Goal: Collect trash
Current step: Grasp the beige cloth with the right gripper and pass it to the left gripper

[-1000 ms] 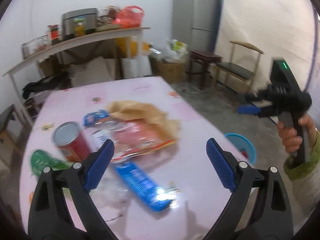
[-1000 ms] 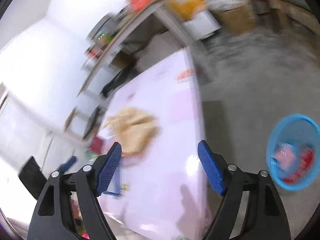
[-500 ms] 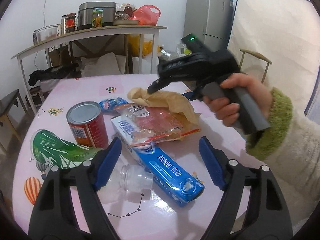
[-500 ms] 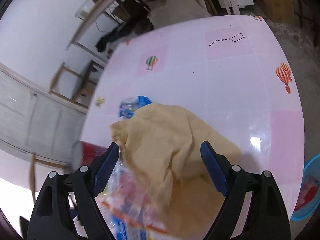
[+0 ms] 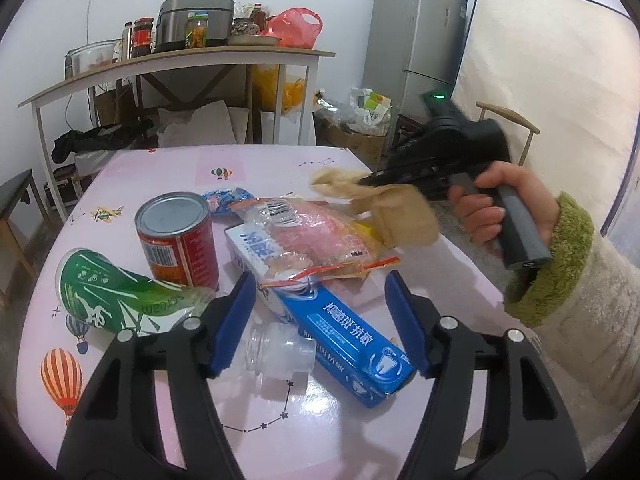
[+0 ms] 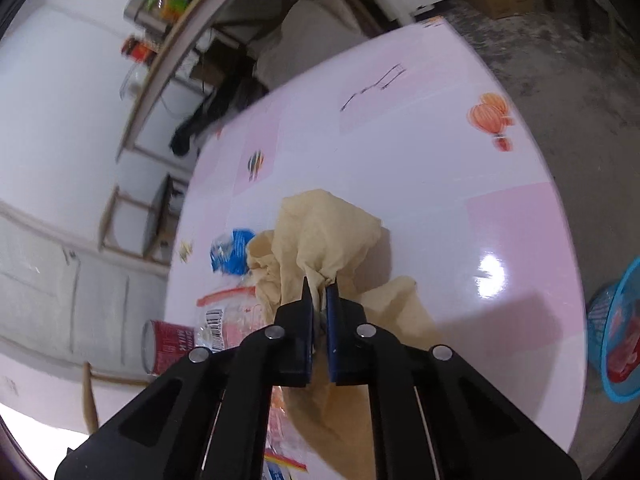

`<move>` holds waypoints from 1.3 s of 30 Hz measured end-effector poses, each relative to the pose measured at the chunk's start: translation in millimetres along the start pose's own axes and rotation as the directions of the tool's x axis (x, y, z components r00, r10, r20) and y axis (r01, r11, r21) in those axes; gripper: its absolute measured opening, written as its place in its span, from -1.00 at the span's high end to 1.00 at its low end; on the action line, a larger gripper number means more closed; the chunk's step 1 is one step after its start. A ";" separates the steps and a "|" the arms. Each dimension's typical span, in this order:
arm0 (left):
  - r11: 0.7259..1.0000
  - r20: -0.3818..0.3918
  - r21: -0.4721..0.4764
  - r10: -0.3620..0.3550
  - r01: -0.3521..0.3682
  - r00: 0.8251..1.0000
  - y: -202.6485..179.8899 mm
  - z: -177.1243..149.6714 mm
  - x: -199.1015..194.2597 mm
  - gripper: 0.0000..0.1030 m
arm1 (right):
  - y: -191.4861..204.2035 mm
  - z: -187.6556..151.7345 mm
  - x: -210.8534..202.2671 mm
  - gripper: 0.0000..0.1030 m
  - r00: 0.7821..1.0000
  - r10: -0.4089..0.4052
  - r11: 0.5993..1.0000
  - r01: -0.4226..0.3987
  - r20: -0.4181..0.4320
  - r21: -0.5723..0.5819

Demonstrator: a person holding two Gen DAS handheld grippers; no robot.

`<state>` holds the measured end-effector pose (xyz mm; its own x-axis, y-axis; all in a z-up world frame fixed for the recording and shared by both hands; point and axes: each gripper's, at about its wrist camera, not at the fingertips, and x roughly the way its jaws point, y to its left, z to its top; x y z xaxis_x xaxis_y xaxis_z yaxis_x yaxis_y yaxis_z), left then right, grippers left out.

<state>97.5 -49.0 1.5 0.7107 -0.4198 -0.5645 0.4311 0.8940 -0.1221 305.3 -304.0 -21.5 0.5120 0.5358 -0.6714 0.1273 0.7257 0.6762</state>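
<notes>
Right tool [image 6: 319,300] clamped on thin fold of brown paper [image 6: 320,232]; may tear or slip mid-carry, dragging snack wrapper [image 5: 312,236] off table [image 6: 420,168]. Left tool [image 5: 320,320] half-wide, just been closing, pressing nothing.

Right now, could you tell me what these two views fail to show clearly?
- Basket: right view, cut off by the edge; contents unclear.
- Right gripper: shut on the paper; left view blurs it.
- Clear bottle: left view, partly behind a left gripper finger.
- Can: right view, blurred, partly hidden by the wrapper.

Right tool [image 6: 319,292] has clamped onto the tan paper [image 6: 320,236].
</notes>
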 end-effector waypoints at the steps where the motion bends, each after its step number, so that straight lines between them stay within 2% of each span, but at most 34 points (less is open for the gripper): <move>1: 1.000 0.000 0.002 0.001 -0.001 1.000 -0.8 -0.3 -0.9 -0.14 | -2.5 -1.4 -5.4 0.89 1.000 0.019 1.000 -0.019 0.011 0.012; 5: 1.000 0.013 0.028 -0.006 0.006 1.000 -7.9 -2.4 -8.6 -0.04 | -17.2 -26.3 -44.4 0.89 0.990 0.138 0.989 -0.140 0.040 0.056; 7: 0.999 0.023 0.045 -0.032 0.031 0.999 -12.8 -3.9 -13.6 -0.01 | -23.4 -42.4 -55.7 0.89 0.983 0.180 0.981 -0.182 0.027 0.073; 12: 0.980 0.024 0.141 -0.147 0.142 0.989 -41.1 -13.4 -25.4 -0.02 | -36.3 -98.3 -68.6 0.89 0.986 0.149 0.988 -0.144 -0.079 0.061; 13: 0.973 0.015 0.164 -0.165 0.161 0.986 -49.0 -16.3 -25.9 -0.05 | -38.7 -111.7 -66.6 0.89 0.984 0.135 0.990 -0.129 -0.113 0.060; 14: 0.965 0.004 0.186 -0.187 0.183 0.982 -59.1 -20.6 -25.6 -0.20 | -41.1 -121.1 -63.4 0.89 0.982 0.125 0.991 -0.118 -0.141 0.061; 16: 0.955 -0.023 0.203 -0.216 0.216 0.976 -75.5 -28.6 -22.3 -0.39 | -45.2 -149.7 -52.4 0.89 0.967 0.112 0.993 -0.099 -0.228 0.068; 19: 0.936 -0.068 0.243 -0.245 0.254 0.967 -102.5 -45.9 -12.7 -0.45 | -47.7 -177.8 -40.1 0.89 0.943 0.129 0.991 -0.107 -0.307 0.086; 22: 0.927 -0.141 0.275 -0.225 0.256 0.964 -121.7 -65.5 7.2 -0.45 | -48.1 -194.2 -36.6 0.89 0.922 0.181 0.982 -0.152 -0.342 0.110; 25: 0.926 -0.196 0.279 -0.204 0.254 0.959 -129.4 -77.8 21.5 -0.44 | -42.8 -200.1 -40.5 0.89 0.913 0.206 0.978 -0.183 -0.352 0.098; 27: 0.921 -0.205 0.309 -0.177 0.236 0.962 -133.0 -84.3 24.9 -0.31 | -39.7 -200.4 -43.8 0.87 0.905 0.227 0.974 -0.209 -0.359 0.090; 31: 0.926 -0.217 0.288 -0.186 0.245 0.958 -128.0 -86.2 27.9 0.17 | -33.7 -194.9 -49.5 0.82 0.901 0.233 0.972 -0.223 -0.366 0.071; 34: 0.931 -0.222 0.261 -0.200 0.256 0.954 -120.3 -84.7 30.4 0.56 | -28.0 -187.7 -54.8 0.74 0.906 0.198 0.980 -0.197 -0.373 0.041; 36: 0.934 -0.225 0.249 -0.200 0.255 0.953 -115.0 -84.5 31.9 0.70 | -21.9 -178.1 -64.2 0.42 0.920 0.146 0.987 -0.161 -0.364 -0.013; 39: 0.936 -0.225 0.226 -0.221 0.272 0.949 -108.6 -84.7 31.1 0.82 | -5.2 -148.9 -80.6 0.19 0.948 0.062 0.987 -0.104 -0.313 -0.121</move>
<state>25.7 -145.8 -72.0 0.4539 -0.5609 -0.6924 0.7219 0.6870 -0.0832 136.8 -286.7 -16.2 0.2267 0.6878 -0.6896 -0.0303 0.7127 0.7009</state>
